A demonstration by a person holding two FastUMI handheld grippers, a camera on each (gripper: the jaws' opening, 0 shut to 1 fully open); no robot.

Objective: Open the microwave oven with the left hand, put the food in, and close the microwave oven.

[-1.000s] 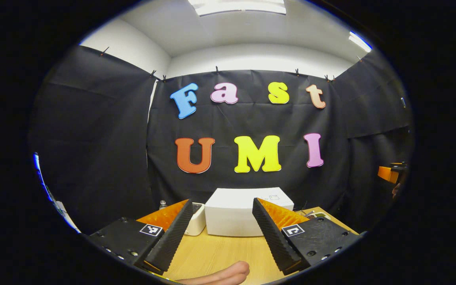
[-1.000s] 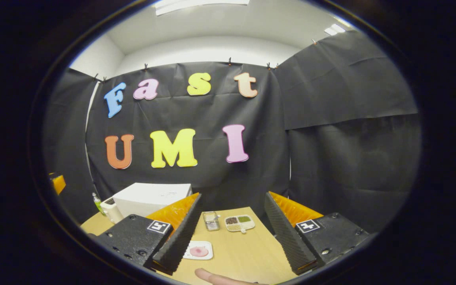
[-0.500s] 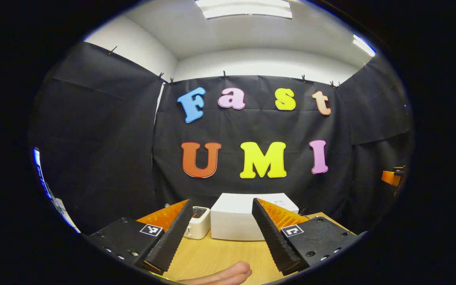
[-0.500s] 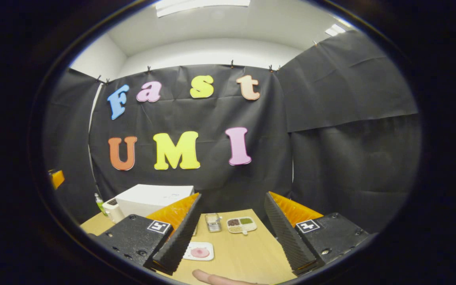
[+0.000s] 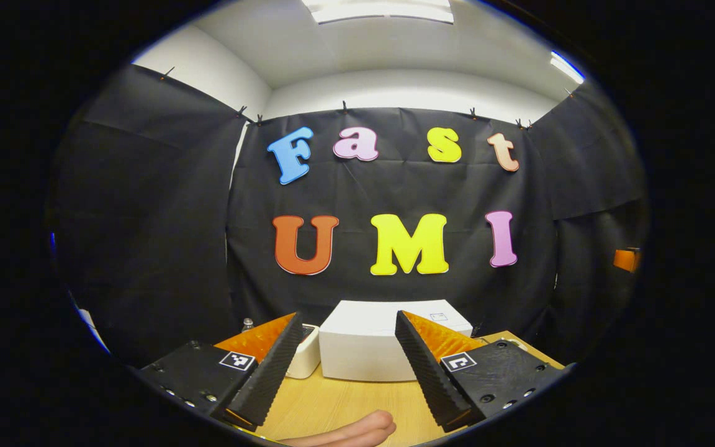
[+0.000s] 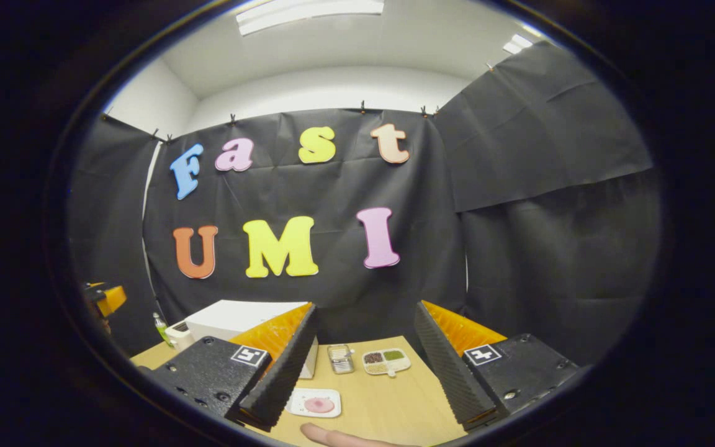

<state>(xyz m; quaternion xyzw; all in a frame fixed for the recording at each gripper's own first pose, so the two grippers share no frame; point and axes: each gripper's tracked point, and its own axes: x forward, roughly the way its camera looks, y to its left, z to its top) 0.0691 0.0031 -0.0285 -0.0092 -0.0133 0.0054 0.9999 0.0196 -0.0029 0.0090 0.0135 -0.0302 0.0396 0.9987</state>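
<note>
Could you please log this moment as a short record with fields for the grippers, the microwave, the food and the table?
left hand-held gripper: open, holding nothing, aimed at the microwave
right hand-held gripper: open, holding nothing, above the table
microwave: white box at the table's far side, door state cannot be told
food plate: white, pink item on it, on the table
table: light wood
other items: white toaster, sectioned tray

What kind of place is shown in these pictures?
Probably a staged recording booth made up as a small kitchen. Black cloth hangs as walls from clips, and a wooden table carries a white microwave, a toaster and a sectioned food tray.
</note>
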